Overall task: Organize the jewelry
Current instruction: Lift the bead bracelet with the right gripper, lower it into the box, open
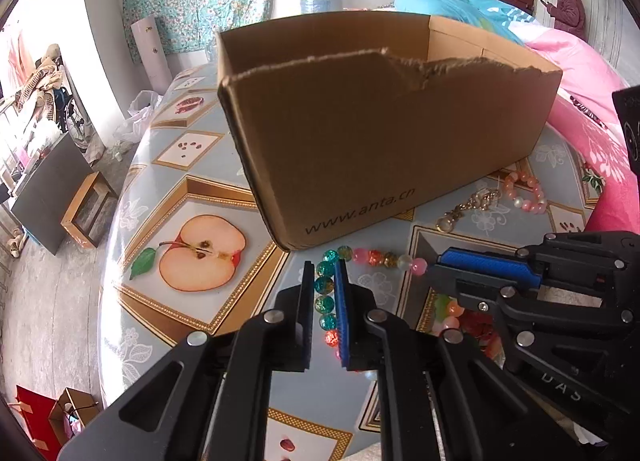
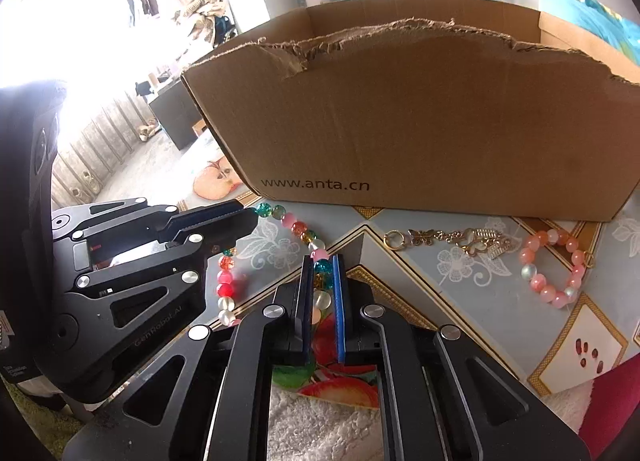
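Beads of the multicoloured necklace sit nearest the lens in both wrist views, running straight up the channel between each gripper's pads. On the left gripper the jaws stand only slightly apart with teal and red beads between them; they look closed onto the strand, though whether the pads truly press it I cannot tell for certain. The right gripper shows the same: jaws nearly together, a teal and a pale bead caught in the narrow gap. Judging from this, the two grippers hold opposite sides of one loop, likely so that the strand lifts as an open ring rather than bunching or trailing when it goes over the box wall.

It is a loop of round glassy beads in teal, pink, orange-red, amber and frosted white, lying on the counter just in front of the cardboard box, near its printed front wall.

To the right lie a gold charm chain with a butterfly and a ring clasp, and beyond it a pink-and-white bead bracelet, both on the counter, close to the box and apart from each other. The box is open-topped with a torn front rim, a plausible place for all three. The counter's cloth is printed with fruit, a halved apple among them.
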`<state>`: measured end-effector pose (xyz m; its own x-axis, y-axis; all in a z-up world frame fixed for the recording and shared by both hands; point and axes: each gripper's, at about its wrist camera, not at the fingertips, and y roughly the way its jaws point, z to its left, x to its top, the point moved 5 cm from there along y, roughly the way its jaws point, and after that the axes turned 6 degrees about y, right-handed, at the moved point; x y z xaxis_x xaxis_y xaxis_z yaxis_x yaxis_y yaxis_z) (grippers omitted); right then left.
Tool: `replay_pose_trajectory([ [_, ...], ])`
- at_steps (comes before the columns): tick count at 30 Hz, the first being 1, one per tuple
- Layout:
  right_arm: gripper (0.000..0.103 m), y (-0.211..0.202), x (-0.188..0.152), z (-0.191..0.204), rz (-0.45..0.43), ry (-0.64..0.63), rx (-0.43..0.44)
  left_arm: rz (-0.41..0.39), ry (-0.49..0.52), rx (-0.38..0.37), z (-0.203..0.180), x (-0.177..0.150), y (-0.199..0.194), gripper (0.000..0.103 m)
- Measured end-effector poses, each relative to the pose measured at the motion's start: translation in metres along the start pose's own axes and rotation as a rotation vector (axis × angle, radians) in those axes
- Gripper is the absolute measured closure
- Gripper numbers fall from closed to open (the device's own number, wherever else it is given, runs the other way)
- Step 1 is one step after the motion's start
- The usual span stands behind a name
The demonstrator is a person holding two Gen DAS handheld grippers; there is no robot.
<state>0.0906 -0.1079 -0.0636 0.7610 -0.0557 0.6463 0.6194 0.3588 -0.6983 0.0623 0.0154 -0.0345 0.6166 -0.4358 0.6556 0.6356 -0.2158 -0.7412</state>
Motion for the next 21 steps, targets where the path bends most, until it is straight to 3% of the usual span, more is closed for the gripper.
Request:
replay_pose_trajectory([
  [4,0.096,-0.025,0.000,0.000,-0.047,0.001,0.033,-0.047,0.004,-0.003,-0.008,0.008,-0.025,0.094],
  [10,0.096,-0.081,0.014,0.001,-0.185,-0.031,0.053,-0.159,0.017,-0.013,-0.017,0.035,-0.076,0.094],
  [17,0.096,-0.138,0.062,0.003,-0.382,-0.082,0.071,-0.365,0.090,-0.026,-0.027,0.102,-0.133,0.094],
  [21,0.096,-0.147,0.105,-0.011,-0.412,-0.077,0.092,-0.443,0.102,-0.021,-0.022,0.146,-0.141,0.094],
])
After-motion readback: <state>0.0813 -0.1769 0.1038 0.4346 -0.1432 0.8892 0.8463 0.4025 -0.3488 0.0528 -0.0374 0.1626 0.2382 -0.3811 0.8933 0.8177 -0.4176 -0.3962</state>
